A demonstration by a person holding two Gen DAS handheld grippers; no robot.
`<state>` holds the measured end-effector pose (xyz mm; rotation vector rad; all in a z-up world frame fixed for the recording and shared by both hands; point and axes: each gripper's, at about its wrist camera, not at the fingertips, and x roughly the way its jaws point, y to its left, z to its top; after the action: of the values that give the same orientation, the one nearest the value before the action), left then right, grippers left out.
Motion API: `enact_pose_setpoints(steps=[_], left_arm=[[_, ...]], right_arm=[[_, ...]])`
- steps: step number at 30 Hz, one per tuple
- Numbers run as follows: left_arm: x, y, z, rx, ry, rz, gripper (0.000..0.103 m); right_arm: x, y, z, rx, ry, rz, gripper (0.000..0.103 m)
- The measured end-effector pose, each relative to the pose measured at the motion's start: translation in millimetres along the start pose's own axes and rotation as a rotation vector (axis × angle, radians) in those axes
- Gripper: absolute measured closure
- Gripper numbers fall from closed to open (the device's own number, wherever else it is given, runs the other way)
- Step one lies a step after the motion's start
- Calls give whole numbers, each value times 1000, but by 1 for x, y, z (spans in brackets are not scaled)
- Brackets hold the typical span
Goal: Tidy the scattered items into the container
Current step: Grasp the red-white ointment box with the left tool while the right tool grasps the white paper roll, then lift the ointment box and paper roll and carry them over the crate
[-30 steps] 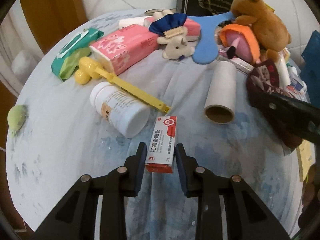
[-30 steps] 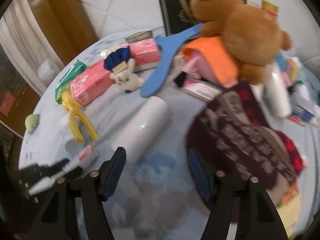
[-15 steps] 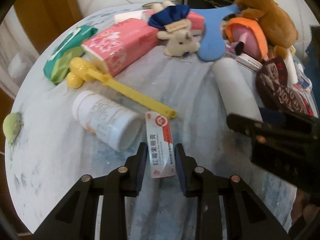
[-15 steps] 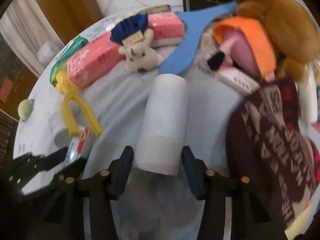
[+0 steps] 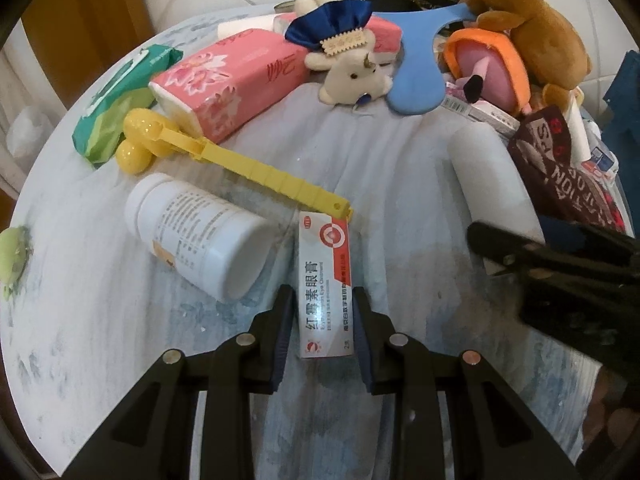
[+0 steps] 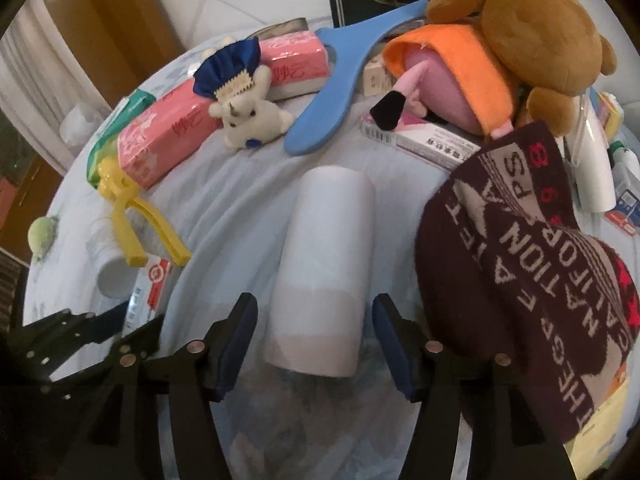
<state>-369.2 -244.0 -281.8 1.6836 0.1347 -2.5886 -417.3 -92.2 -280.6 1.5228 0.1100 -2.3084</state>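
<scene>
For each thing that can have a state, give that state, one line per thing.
Left gripper: shut on the ointment box.
Right gripper: astride the white roll, pads not touching.
White roll: lying on its side.
Pill bottle: lying on its side, capped.

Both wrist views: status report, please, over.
Left gripper shut on ointment box. Right gripper open, straddling white roll. Knitted hat close beside it; no container in view.

My grippers: two [image 5: 322, 334] [image 6: 314, 342];
Pink tissue packs: two [image 5: 228, 80] [image 6: 298, 64];
Plush toys: three [image 5: 352, 76] [image 5: 532, 28] [image 5: 486, 68];
White rolls: one [image 6: 324, 264]
</scene>
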Motion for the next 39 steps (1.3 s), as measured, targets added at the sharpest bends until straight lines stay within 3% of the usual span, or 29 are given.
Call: enact_pose_setpoints(steps=[7, 25, 39], left_arm=[[-33, -1, 2, 26, -57, -24, 77], [-139, -23, 22, 135, -225, -100, 77], [-214, -92, 36, 262, -369, -220, 77]], right_arm=[[-20, 4, -13, 11, -10, -17, 57], [-147, 26, -5, 46, -202, -93, 58], [-264, -2, -16, 106, -392, -210, 58]])
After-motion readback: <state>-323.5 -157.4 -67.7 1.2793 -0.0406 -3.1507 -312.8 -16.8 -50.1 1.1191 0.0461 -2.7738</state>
